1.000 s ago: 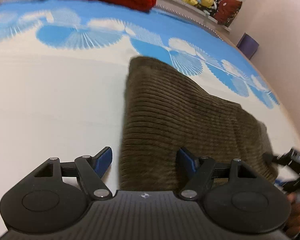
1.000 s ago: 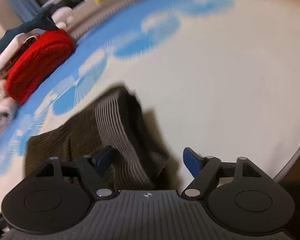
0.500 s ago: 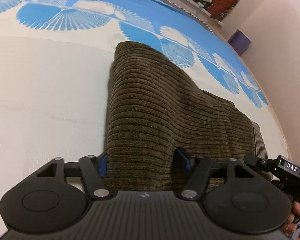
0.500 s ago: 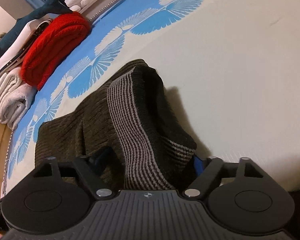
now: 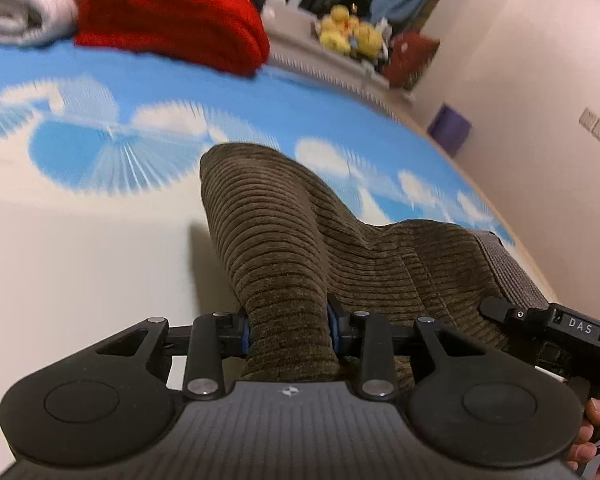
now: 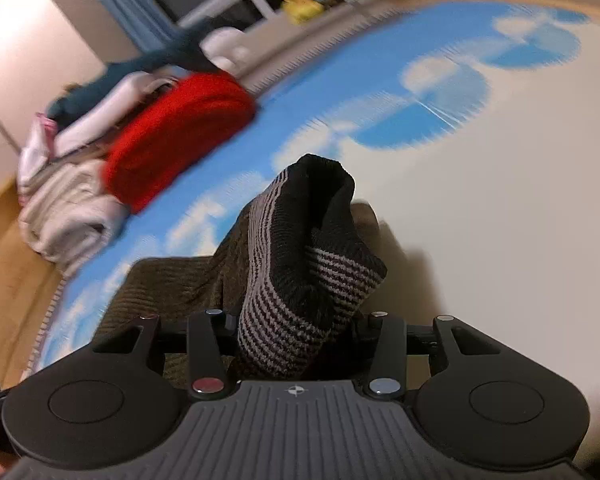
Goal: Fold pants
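Half a second ago both grippers sat open around the pants [image 5: 284, 248]; now the left gripper [image 5: 288, 328] and right gripper [image 6: 296, 328] are clamped on them at lower centre, lifting for a fold.

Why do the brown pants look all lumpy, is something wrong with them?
Nothing is broken. The pants bunch up because the left gripper pinches one end and the right gripper pinches the striped waistband, lifting both. Part still lies on the blue-and-white sheet. The background is blurred.
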### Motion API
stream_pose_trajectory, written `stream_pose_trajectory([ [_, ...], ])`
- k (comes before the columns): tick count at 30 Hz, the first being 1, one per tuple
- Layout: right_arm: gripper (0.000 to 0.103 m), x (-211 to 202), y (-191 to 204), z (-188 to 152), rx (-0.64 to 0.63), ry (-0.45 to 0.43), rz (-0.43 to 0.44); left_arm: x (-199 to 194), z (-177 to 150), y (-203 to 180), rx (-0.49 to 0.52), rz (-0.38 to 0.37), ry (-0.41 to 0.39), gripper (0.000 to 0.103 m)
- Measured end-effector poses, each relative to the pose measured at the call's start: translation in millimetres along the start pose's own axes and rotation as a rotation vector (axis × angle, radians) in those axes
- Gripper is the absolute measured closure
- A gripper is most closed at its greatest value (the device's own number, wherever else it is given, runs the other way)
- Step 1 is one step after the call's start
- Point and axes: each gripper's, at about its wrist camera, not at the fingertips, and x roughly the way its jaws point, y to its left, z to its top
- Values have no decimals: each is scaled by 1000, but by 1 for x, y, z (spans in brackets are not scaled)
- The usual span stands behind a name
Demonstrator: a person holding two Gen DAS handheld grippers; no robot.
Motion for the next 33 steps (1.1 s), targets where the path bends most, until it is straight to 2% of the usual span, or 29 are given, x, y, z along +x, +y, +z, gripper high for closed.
stream_pose_trajectory([
  [6,57,23,54,20,-113,-37,131,-30,29,42,-18,20,-99,64],
  [8,54,39,63,19,-119,-14,147,-24,26,62,-37,52,-62,50],
  [9,50,50,63,18,-113,27,137,-17,22,73,-53,103,-12,48],
  [10,47,67,61,15,-101,100,108,-8,17,82,-58,185,61,49],
  [11,47,85,58,12,-106,196,53,-4,12,85,-44,258,103,54],
  [12,47,100,55,7,-127,284,-26,-6,7,86,-17,322,106,50],
  [13,46,108,52,3,-150,330,-98,-15,4,85,-15,305,71,48],
  [15,40,100,43,3,-151,277,-126,-34,0,71,3,329,10,50],
  [17,40,88,38,4,-133,232,-109,-50,-12,53,53,297,-46,50],
  [18,40,80,36,3,-140,203,-108,-50,-23,42,98,266,-36,50],
  [19,37,75,34,0,-155,181,-105,-43,-33,36,142,263,10,50],
  [20,35,71,31,-4,-170,172,-104,-31,-49,29,207,296,70,48],
  [22,27,77,19,-5,-152,213,-123,-28,-73,16,331,349,35,46],
  [23,28,77,18,-7,-120,227,-115,-30,-72,13,348,360,30,46],
  [25,28,71,18,-4,-106,219,-127,-37,-61,11,295,369,41,43],
  [28,29,52,34,-6,-200,178,-161,-57,-60,8,209,436,13,26],
  [33,30,4,52,-28,-353,136,-139,-100,-88,-27,230,447,-44,16],
])
